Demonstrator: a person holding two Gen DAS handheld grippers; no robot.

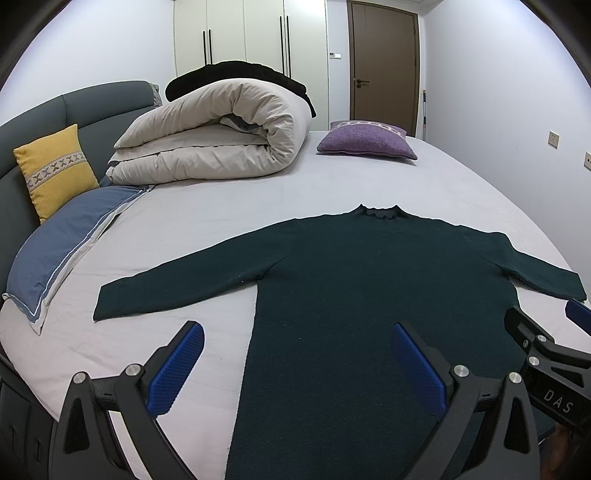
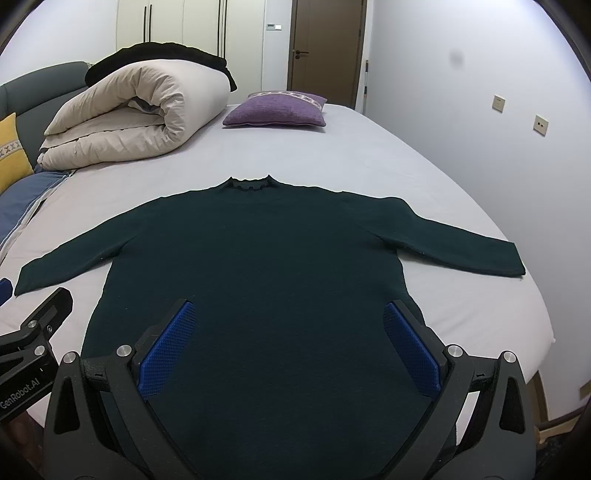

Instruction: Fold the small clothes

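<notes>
- Left tongs [image 1: 297,363] are spread wide at the bottom of the frame, holding nothing.
- Right tongs [image 2: 286,341] are spread wide too, over the sweater's lower part.
- Dark green sweater [image 2: 266,258] lies flat on the bed [image 2: 369,155], sleeves out, mid-frame.

pale walls [image 2: 443,92], brown door [image 1: 384,66], white wardrobe [image 1: 247,33], grey-sheeted bed [image 1: 406,177] with a teal headboard [image 1: 92,107].
</notes>
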